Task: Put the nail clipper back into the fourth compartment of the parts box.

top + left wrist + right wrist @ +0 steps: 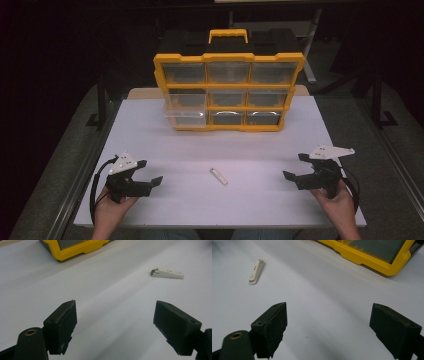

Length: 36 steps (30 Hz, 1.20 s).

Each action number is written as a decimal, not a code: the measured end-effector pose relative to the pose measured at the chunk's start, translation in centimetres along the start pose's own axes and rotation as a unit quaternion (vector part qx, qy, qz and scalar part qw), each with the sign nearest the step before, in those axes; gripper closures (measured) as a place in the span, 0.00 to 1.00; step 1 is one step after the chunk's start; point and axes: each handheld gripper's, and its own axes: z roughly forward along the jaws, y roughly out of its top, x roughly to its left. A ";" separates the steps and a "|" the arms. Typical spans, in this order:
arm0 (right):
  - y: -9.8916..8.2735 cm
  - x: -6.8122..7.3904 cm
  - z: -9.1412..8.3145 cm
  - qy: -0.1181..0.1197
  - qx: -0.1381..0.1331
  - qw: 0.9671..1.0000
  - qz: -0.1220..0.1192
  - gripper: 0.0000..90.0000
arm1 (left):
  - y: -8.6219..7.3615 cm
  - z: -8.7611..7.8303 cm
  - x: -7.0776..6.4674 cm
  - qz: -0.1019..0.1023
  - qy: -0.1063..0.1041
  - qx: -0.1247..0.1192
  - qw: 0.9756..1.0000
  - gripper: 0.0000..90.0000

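left gripper (pixel 150 172) jaws spread, empty | right gripper (pixel 295 167) likewise | small white clip (pixel 218 176) left flat between them (reachable by either) | yellow drawer organizer (pixel 228 92) set behind

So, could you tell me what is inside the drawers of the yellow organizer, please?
The yellow organizer has nine clear drawers. The lower-left one is pulled out and looks empty. The others are dim and glary, so their contents cannot be made out.

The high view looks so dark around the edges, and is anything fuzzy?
High view: light falls on the white table and yellow box; the room around is nearly black. Left gripper view: the little white stick looks sharp, and the near black fingers slightly soft.
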 end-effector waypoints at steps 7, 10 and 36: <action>0.0 -0.1 0.0 0.004 0.000 1.000 0.003 0.15 | -0.1 0.0 0.0 0.006 -0.001 0.001 1.000 0.21; 0.1 0.1 0.1 0.006 0.003 1.000 0.004 0.15 | -0.2 -0.1 0.0 -0.001 -0.003 0.000 1.000 0.21; 2.0 1.2 0.8 0.040 0.025 0.999 -0.006 0.15 | -0.7 0.4 0.1 0.009 -0.009 -0.001 1.000 0.21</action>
